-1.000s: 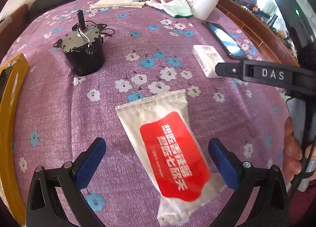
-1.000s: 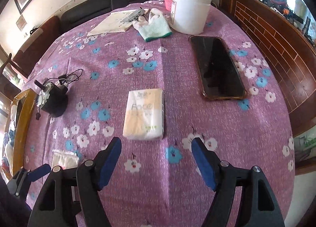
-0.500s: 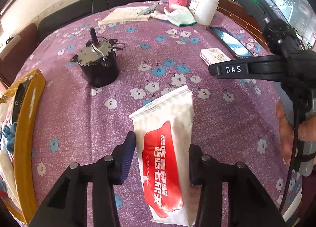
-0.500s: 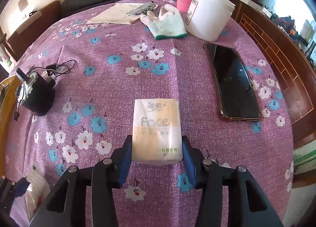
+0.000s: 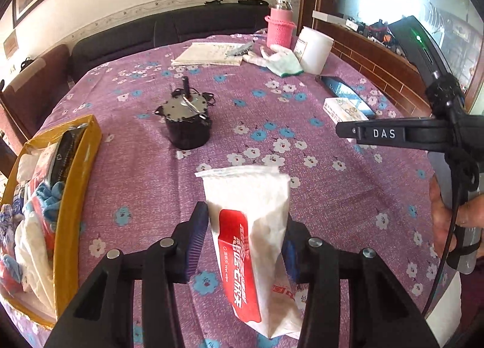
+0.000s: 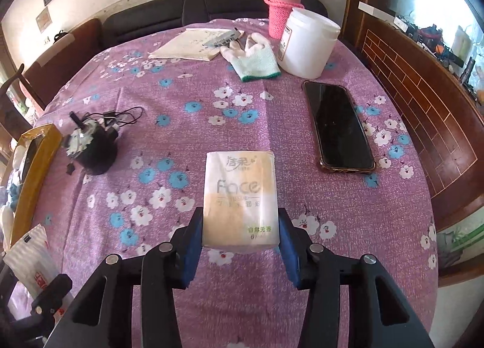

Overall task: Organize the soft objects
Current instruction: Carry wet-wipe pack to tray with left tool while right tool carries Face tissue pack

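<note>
My left gripper (image 5: 244,242) is shut on a white wet-wipe pack with a red label (image 5: 251,233) and holds it lifted and tilted above the purple flowered tablecloth. My right gripper (image 6: 240,245) is shut on a cream "Face" tissue pack (image 6: 240,199), raised off the cloth. The tissue pack also shows in the left wrist view (image 5: 343,109), and the wipe pack in the right wrist view (image 6: 28,257). A yellow box (image 5: 75,166) with several soft items in it stands at the left table edge. A white glove with a green cuff (image 6: 257,57) lies at the back.
A black motor with wires (image 6: 93,148) stands left of centre. A phone (image 6: 338,127) lies at the right. A white jar (image 6: 308,44), a pink bottle (image 6: 282,6) and a notebook (image 6: 193,45) are at the back. A sofa lies behind the table.
Both grippers closed from open onto their packs, then lifted them off the cloth. The wipe pack now hangs tilted in the left gripper.
</note>
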The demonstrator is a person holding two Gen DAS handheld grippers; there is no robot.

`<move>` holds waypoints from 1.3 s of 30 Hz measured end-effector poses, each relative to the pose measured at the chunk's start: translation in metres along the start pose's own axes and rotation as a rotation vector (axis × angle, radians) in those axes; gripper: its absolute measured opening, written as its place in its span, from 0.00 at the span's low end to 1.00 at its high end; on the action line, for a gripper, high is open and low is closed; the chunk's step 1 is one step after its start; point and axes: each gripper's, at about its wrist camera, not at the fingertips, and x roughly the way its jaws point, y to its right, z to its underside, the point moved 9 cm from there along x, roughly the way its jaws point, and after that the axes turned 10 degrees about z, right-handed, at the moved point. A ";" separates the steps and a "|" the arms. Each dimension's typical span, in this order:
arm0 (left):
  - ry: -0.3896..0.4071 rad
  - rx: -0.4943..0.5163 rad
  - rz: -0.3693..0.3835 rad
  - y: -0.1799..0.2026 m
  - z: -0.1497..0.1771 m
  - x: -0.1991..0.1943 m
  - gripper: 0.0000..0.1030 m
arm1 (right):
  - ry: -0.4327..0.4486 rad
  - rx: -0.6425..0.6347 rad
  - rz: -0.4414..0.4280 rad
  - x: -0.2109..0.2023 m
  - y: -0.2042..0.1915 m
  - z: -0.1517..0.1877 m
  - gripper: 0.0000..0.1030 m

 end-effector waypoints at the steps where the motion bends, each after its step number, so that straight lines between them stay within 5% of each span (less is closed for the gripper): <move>1: 0.009 -0.008 0.002 -0.003 0.001 -0.005 0.42 | 0.002 -0.003 -0.008 -0.004 -0.004 0.000 0.48; 16: 0.149 -0.275 -0.025 -0.132 0.020 -0.109 0.21 | 0.097 -0.192 -0.122 -0.060 -0.124 0.002 0.48; 18: 0.130 -0.290 0.000 -0.134 0.029 -0.108 0.32 | 0.094 -0.200 -0.142 -0.061 -0.135 0.004 0.48; 20: 0.106 -0.298 0.029 -0.128 0.040 -0.103 0.66 | 0.093 -0.213 -0.153 -0.061 -0.145 0.007 0.48; 21: 0.101 -0.293 0.037 -0.124 0.044 -0.100 0.67 | 0.092 -0.221 -0.157 -0.061 -0.150 0.010 0.48; 25: 0.050 -0.119 0.032 -0.094 0.053 -0.086 0.73 | 0.079 -0.244 -0.170 -0.060 -0.157 0.022 0.48; 31: -0.131 0.296 -0.029 -0.068 0.068 -0.038 0.77 | 0.072 -0.228 -0.167 -0.061 -0.143 0.032 0.48; 39: -0.327 0.404 0.035 -0.088 0.082 -0.009 0.93 | 0.051 -0.179 -0.193 -0.056 -0.123 0.036 0.48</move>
